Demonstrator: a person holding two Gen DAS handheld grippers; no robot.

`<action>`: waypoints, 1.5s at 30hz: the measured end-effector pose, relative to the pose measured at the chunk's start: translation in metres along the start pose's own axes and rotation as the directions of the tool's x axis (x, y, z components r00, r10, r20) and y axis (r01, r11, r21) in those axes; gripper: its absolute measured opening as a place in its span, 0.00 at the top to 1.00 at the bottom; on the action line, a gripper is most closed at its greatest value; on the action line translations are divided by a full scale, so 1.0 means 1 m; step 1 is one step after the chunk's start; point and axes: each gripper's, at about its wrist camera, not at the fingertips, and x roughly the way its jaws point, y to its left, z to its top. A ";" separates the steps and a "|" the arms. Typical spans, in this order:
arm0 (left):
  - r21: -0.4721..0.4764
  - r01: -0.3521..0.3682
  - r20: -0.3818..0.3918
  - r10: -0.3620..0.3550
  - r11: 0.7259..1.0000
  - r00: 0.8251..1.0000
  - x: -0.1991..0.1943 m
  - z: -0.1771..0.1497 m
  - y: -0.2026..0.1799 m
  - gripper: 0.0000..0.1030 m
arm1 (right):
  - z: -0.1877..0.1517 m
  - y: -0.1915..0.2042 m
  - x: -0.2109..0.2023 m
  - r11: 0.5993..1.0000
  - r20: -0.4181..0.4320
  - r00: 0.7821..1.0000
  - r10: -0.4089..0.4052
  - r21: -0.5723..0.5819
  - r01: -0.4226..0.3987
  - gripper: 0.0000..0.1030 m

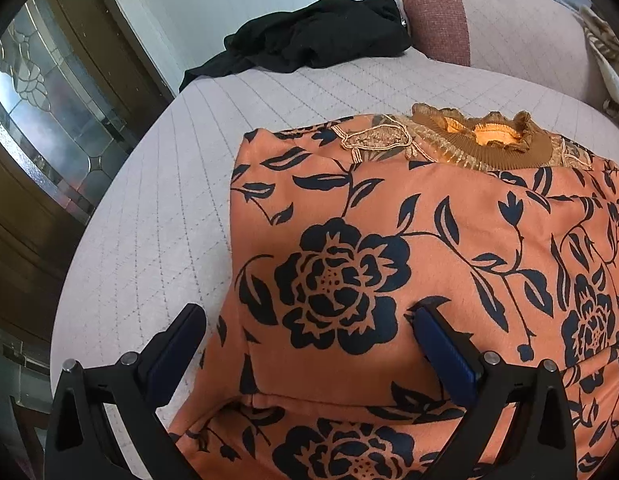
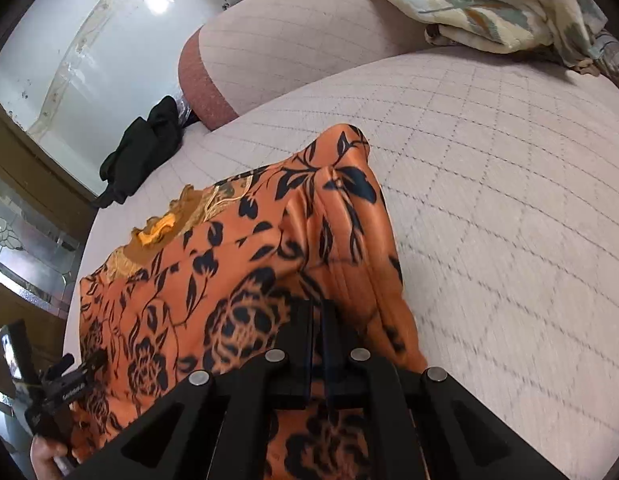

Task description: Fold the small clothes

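The orange satin top printed with dark navy flowers (image 2: 245, 280) lay on the pale quilted bed cover (image 2: 489, 200), its right side gathered upward because the right gripper (image 2: 318, 320) was pinched closed on a fold, apparently to carry it across. The left gripper (image 1: 309, 328) hovered wide apart over the cloth, gripping nothing. A crumpled black garment (image 1: 321, 36) and a leaf-patterned cream cloth (image 2: 489, 4) lay well apart, obstructing nothing.

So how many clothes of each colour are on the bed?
Orange flowered: 1, the top, with the right gripper shut on its fabric.
Black: 1, the black heap near the far edge.
Cream patterned: 1, the cream cloth in the far corner; garment or not, I cannot tell.
Total: 3
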 end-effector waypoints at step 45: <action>0.013 0.028 0.017 -0.028 1.000 0.999 0.003 -0.002 0.001 0.00 | -0.032 0.173 0.085 0.947 -0.197 0.960 0.200 -0.211 -0.240 0.91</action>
